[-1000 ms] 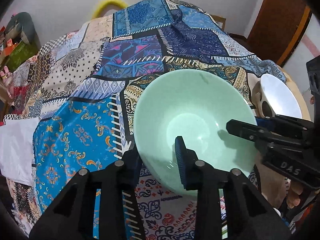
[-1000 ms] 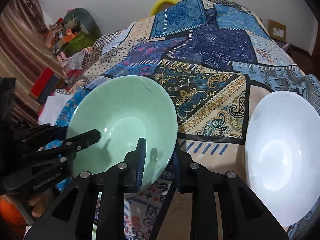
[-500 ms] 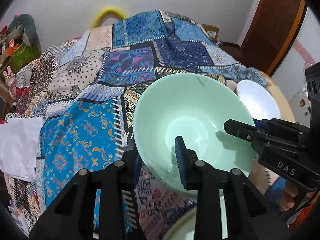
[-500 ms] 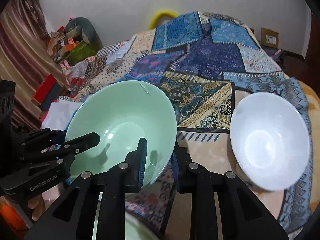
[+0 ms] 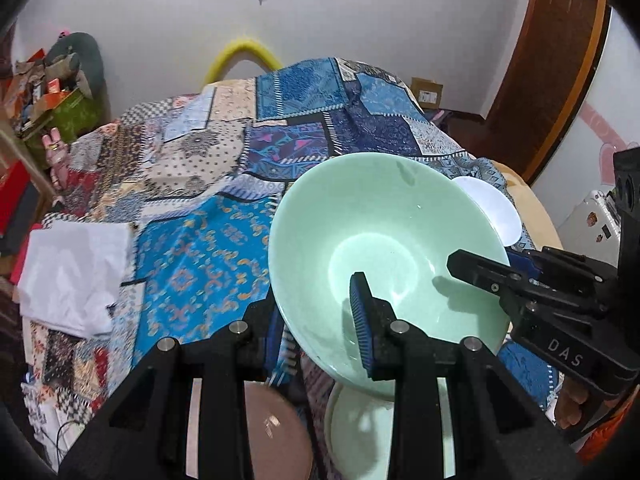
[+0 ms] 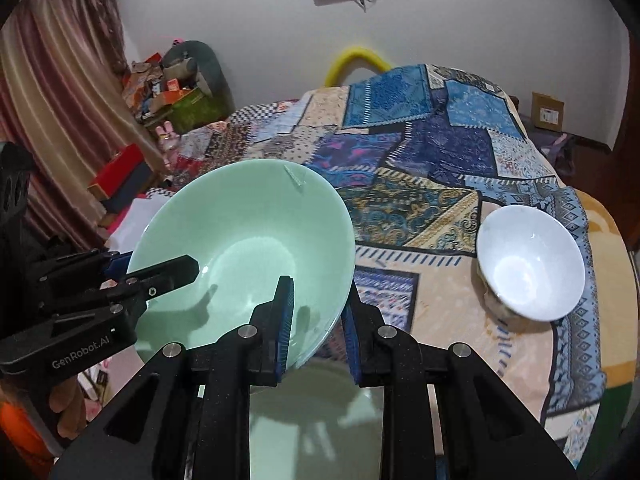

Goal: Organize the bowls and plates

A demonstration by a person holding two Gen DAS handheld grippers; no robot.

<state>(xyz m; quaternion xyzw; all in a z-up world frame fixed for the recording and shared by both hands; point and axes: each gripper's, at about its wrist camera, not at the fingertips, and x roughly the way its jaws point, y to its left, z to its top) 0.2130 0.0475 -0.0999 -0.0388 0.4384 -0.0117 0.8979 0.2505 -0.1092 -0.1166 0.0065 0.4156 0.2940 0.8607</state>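
A large pale green bowl (image 5: 380, 220) (image 6: 240, 232) hangs tilted above the patchwork cloth. My left gripper (image 5: 316, 320) is shut on its near left rim, one pad inside, one outside. My right gripper (image 6: 318, 316) is shut on the opposite rim the same way, and it shows in the left wrist view (image 5: 520, 276) at the right. Beneath the held bowl lie another pale green dish (image 5: 360, 432) (image 6: 316, 420) and a brown plate (image 5: 272, 432). A white bowl (image 6: 530, 262) (image 5: 490, 212) stands on the cloth to the right.
The patchwork cloth (image 5: 208, 264) covers the round table. A folded white cloth (image 5: 76, 272) lies at its left edge. Boxes and clutter (image 6: 168, 96) stand by the curtain at the left. A wooden door (image 5: 552, 80) is at the right.
Both grippers have lifted the green bowl up and back from the cloth. The white bowl now looks smaller and farther off, and a green dish and brown plate have come into view below.
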